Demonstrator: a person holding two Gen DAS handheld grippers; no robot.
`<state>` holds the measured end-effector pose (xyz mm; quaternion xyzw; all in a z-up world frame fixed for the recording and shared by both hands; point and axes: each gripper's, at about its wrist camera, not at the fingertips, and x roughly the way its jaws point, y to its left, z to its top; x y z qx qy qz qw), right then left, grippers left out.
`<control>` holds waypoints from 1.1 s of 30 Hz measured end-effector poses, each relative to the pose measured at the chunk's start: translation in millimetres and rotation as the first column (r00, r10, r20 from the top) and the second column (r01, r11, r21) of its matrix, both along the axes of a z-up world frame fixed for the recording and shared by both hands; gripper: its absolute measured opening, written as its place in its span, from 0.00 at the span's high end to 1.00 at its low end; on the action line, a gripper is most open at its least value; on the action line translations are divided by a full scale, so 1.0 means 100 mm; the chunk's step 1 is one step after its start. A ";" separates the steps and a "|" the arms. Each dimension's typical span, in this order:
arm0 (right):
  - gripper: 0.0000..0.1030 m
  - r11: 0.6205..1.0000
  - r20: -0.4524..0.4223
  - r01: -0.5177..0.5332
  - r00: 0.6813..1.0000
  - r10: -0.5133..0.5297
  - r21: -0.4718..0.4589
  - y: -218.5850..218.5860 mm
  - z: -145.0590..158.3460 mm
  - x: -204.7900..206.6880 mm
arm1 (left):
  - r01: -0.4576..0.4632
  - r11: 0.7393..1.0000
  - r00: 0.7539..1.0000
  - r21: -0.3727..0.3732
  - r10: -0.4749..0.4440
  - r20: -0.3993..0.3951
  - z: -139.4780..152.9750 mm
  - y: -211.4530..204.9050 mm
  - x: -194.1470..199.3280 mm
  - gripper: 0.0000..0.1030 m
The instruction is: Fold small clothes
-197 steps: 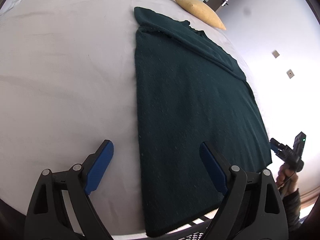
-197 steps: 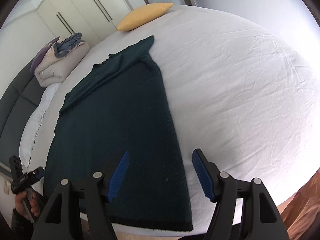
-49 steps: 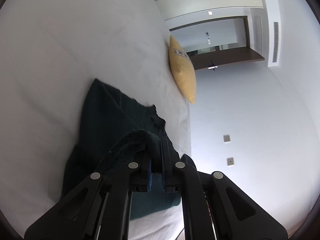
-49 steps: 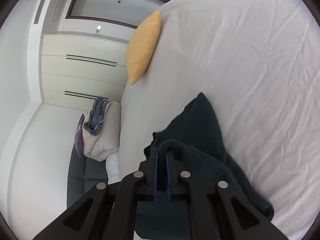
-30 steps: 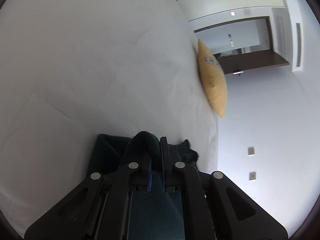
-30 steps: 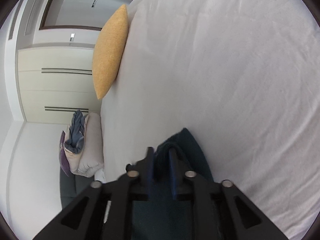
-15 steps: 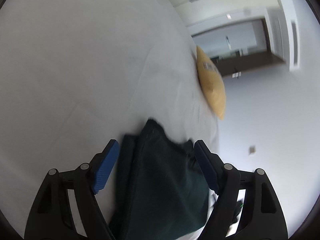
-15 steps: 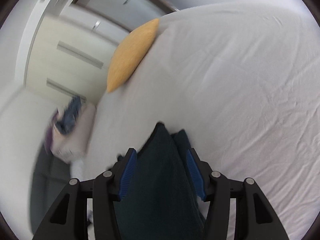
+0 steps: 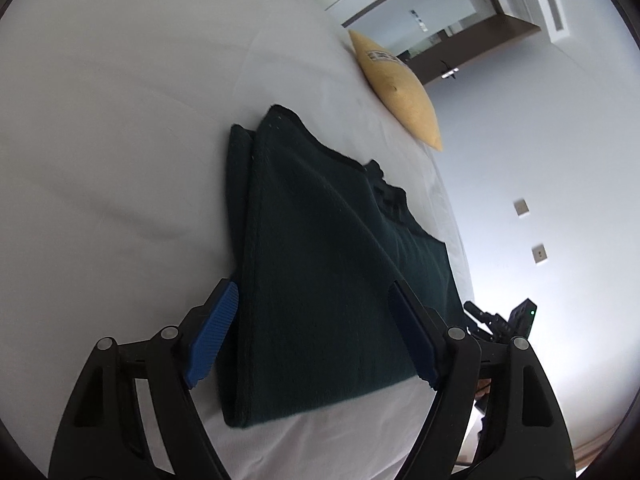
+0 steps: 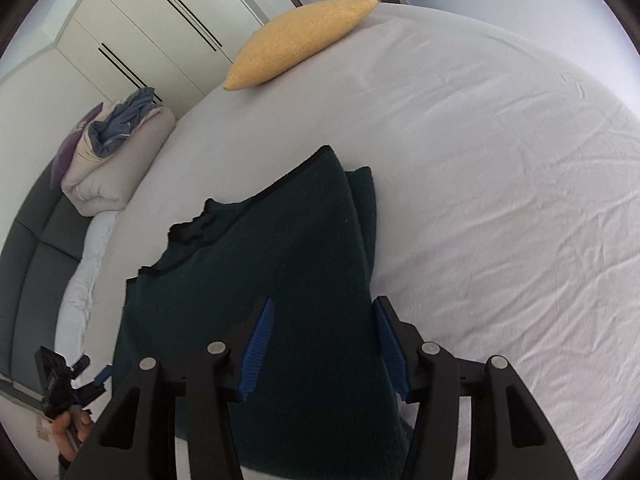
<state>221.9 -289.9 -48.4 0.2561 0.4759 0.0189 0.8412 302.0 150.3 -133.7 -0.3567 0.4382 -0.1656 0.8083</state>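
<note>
A dark green knitted garment (image 9: 320,272) lies folded in half on the white bed sheet (image 9: 120,140), its top layer laid over the lower one. It also shows in the right wrist view (image 10: 280,260). My left gripper (image 9: 312,336) is open and empty, just above the garment's near edge. My right gripper (image 10: 324,344) is open and empty, above the garment's near right edge. Each gripper shows in the other's view, the right one (image 9: 500,320) and the left one (image 10: 68,384).
A yellow pillow (image 10: 300,40) lies at the far end of the bed. A folded duvet with a blue cloth (image 10: 112,148) sits on a grey sofa at the left. White wardrobe doors (image 10: 160,32) stand behind. The bed's near edge is just below the garment.
Both grippers carried the garment's near edge over to the far end, then opened and let it go. They have since drawn back, and the garment lies folded in half.
</note>
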 end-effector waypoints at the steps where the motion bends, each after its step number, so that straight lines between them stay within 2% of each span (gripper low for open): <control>1: 0.46 1.000 0.000 -0.008 1.000 0.008 0.005 0.00 0.01 -0.04 | 0.006 1.000 1.000 0.001 -0.006 -0.001 -0.01 -0.03 -0.08 0.26; 6: 0.52 0.998 -0.007 -0.023 1.000 0.023 0.061 0.01 0.00 -0.22 | 0.030 0.999 1.000 -0.020 -0.030 0.002 -0.12 -0.16 -0.25 0.28; 8: 0.60 0.998 -0.016 -0.024 1.000 0.025 0.059 0.03 -0.03 -0.24 | 0.033 0.999 0.999 -0.032 -0.033 -0.003 -0.17 -0.12 -0.35 0.36; 10: 0.61 0.997 -0.010 -0.025 1.000 0.026 0.080 0.01 -0.02 -0.29 | 0.032 0.999 0.999 -0.034 -0.032 0.000 -0.19 -0.16 -0.31 0.43; 11: 0.64 0.996 -0.006 -0.028 1.000 0.029 0.089 0.02 -0.02 -0.29 | 0.040 0.999 0.999 -0.027 -0.039 0.011 -0.18 -0.17 -0.34 0.44; 15: 0.73 0.994 0.009 -0.060 0.998 0.060 0.092 0.07 0.00 -0.30 | 0.055 0.998 0.998 0.013 -0.055 0.042 -0.15 -0.12 -0.46 0.61; 17: 0.77 0.993 0.017 -0.063 0.998 0.061 0.102 0.08 0.00 -0.32 | 0.058 0.998 0.997 0.018 -0.059 0.048 -0.15 -0.09 -0.49 0.61; 19: 0.79 0.987 0.021 -0.042 0.999 0.039 0.152 0.01 -0.04 -0.33 | 0.066 0.998 0.997 0.013 -0.067 0.041 -0.18 -0.08 -0.46 0.62; 23: 0.80 0.980 0.003 -0.003 1.000 0.003 0.199 -0.12 -0.15 -0.35 | 0.061 0.998 0.998 -0.010 -0.061 -0.010 -0.30 -0.07 -0.31 0.81; 25: 0.80 0.983 -0.009 -0.014 1.000 0.016 0.184 -0.11 -0.18 -0.33 | 0.049 0.999 0.998 -0.012 -0.050 -0.025 -0.34 0.00 -0.32 0.91; 26: 0.83 0.985 -0.016 -0.022 1.000 0.025 0.172 -0.10 -0.20 -0.32 | 0.046 0.999 0.999 -0.003 -0.046 -0.029 -0.36 0.02 -0.33 0.93; 28: 0.92 0.990 -0.041 -0.026 0.999 0.032 0.140 -0.07 -0.23 -0.29 | 0.044 0.999 0.998 0.005 -0.044 -0.045 -0.39 0.06 -0.34 0.95; 33: 0.93 0.990 -0.050 0.007 0.999 0.000 0.141 -0.05 -0.24 -0.30 | 0.043 0.998 0.998 0.044 -0.042 -0.039 -0.39 0.05 -0.38 0.96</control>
